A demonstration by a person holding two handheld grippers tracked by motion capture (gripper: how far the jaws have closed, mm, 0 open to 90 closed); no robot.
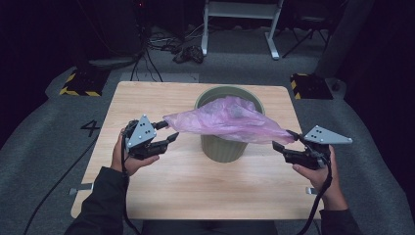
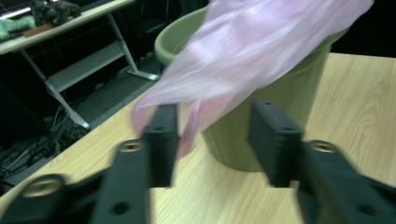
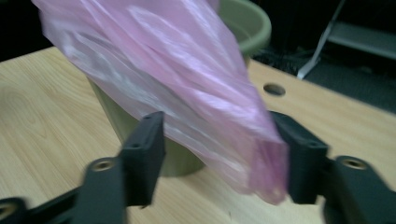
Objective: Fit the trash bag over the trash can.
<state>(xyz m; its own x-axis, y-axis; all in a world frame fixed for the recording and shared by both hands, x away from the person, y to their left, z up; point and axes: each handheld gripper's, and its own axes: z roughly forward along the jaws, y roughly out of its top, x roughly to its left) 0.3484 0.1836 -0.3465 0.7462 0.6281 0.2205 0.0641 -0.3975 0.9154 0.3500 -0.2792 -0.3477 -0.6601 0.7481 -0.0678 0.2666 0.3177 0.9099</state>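
The pink bag [image 1: 227,121] stretches over the bin [image 1: 230,147] between both parted claws, left [image 1: 166,132] and right [image 1: 286,139].

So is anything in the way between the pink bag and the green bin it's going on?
Nothing visible is. The pink bag already drapes across the top of the green bin, stretched between the left tool and the right tool. Both tools' jaws stand open beside the bag's ends. Around the bin, the wooden table is bare.
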